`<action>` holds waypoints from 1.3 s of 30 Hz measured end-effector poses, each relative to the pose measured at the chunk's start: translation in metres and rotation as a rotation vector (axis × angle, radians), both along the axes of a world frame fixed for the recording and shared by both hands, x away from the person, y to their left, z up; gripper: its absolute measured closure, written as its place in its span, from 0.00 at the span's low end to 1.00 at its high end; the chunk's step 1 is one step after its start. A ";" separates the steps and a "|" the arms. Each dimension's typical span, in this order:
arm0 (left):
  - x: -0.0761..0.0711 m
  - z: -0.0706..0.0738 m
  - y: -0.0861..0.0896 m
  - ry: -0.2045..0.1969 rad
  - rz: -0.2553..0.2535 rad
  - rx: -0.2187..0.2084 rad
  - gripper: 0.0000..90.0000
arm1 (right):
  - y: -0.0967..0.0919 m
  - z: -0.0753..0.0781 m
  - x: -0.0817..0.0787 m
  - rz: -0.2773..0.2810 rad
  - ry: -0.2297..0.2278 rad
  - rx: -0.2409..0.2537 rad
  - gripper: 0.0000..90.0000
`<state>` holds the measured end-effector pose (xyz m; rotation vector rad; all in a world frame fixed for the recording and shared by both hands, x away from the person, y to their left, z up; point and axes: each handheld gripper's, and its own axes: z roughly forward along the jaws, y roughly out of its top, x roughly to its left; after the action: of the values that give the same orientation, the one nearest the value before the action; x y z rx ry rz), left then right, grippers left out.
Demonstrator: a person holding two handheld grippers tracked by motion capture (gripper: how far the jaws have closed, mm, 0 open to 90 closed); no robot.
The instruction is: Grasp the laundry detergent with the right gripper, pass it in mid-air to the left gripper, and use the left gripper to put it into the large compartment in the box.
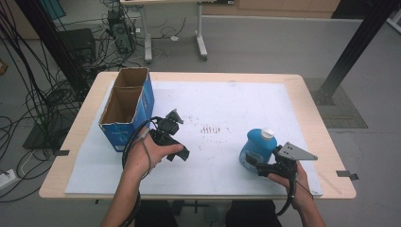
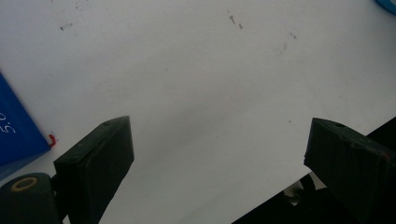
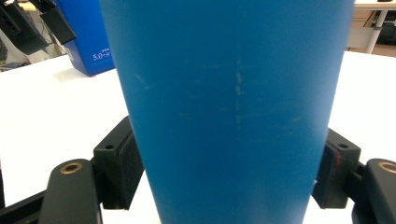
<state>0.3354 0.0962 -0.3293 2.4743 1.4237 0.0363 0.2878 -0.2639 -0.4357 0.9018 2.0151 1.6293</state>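
Blue bottle: upright on the white sheet at the right front of the tabletop; white cap on top.
Right hand-held gripper: at the bottle's near side, low on its body; grey three-cornered plate on top. In the right gripper view the bottle stands between the two jaws, both pads against its sides. Clamped on the bottle.
Left hand-held gripper: held over the sheet at left of centre, just in front of the box. In the left gripper view the jaws stand wide apart, bare white sheet between them.
Blue cardboard box: at the left rear of the sheet, top open, two compartments; well apart from the bottle.
Sheet: small dark marks near its centre.
Hands: left hand wraps the left gripper; right hand holds the right gripper from behind.
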 end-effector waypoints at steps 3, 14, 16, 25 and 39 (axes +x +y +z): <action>0.000 0.000 -0.001 -0.002 -0.008 0.002 0.09 | 0.000 0.000 0.000 -0.001 -0.004 0.000 0.33; -0.001 0.001 -0.002 -0.001 -0.013 0.003 0.09 | -0.001 0.000 -0.001 0.008 -0.013 -0.002 0.41; -0.001 0.001 -0.002 -0.002 -0.010 0.001 0.08 | 0.000 0.000 -0.001 0.009 -0.015 -0.001 0.41; -0.002 0.002 -0.001 -0.011 -0.008 0.002 0.06 | -0.001 0.000 -0.001 0.000 -0.025 -0.009 0.46; -0.003 0.001 -0.004 -0.011 -0.012 0.007 0.06 | 0.000 -0.001 -0.003 -0.008 -0.057 -0.023 0.48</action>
<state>0.3328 0.0927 -0.3279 2.4844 1.4067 0.0524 0.2846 -0.2641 -0.4365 0.8440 1.9855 1.6057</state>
